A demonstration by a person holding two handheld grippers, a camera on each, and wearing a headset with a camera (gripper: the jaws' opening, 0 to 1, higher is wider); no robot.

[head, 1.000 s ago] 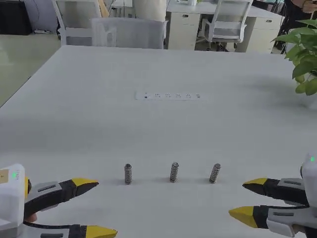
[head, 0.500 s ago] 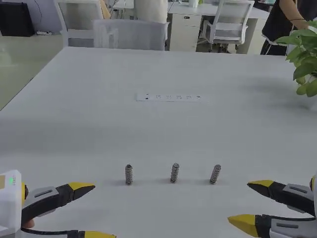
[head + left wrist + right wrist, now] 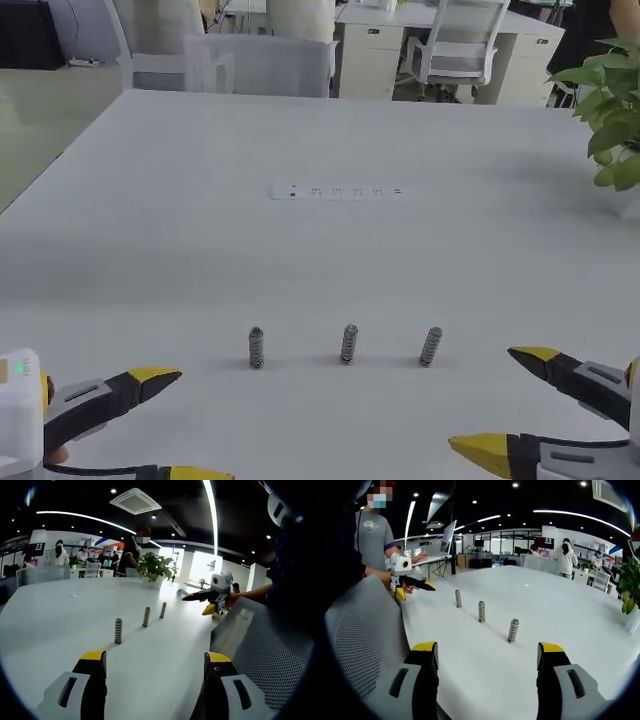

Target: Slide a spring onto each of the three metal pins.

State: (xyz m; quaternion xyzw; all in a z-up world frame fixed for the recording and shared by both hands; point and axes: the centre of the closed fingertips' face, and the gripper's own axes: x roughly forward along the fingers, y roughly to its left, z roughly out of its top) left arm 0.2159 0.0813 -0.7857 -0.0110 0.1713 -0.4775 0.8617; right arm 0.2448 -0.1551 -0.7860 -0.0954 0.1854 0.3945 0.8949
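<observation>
Three springs (image 3: 348,343) stand in a row near the table's (image 3: 320,250) front edge, presumably sleeving their pins. Left tongs (image 3: 190,425) and right tongs (image 3: 495,400) flank them, apart and empty. Best withdrawn wide, avoiding knocks.

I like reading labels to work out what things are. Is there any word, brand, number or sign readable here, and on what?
No text can be read.
White strip on the table: small dark marks, too small to read.
Dark board on the far wall, left gripper view: blurred, unreadable.
</observation>
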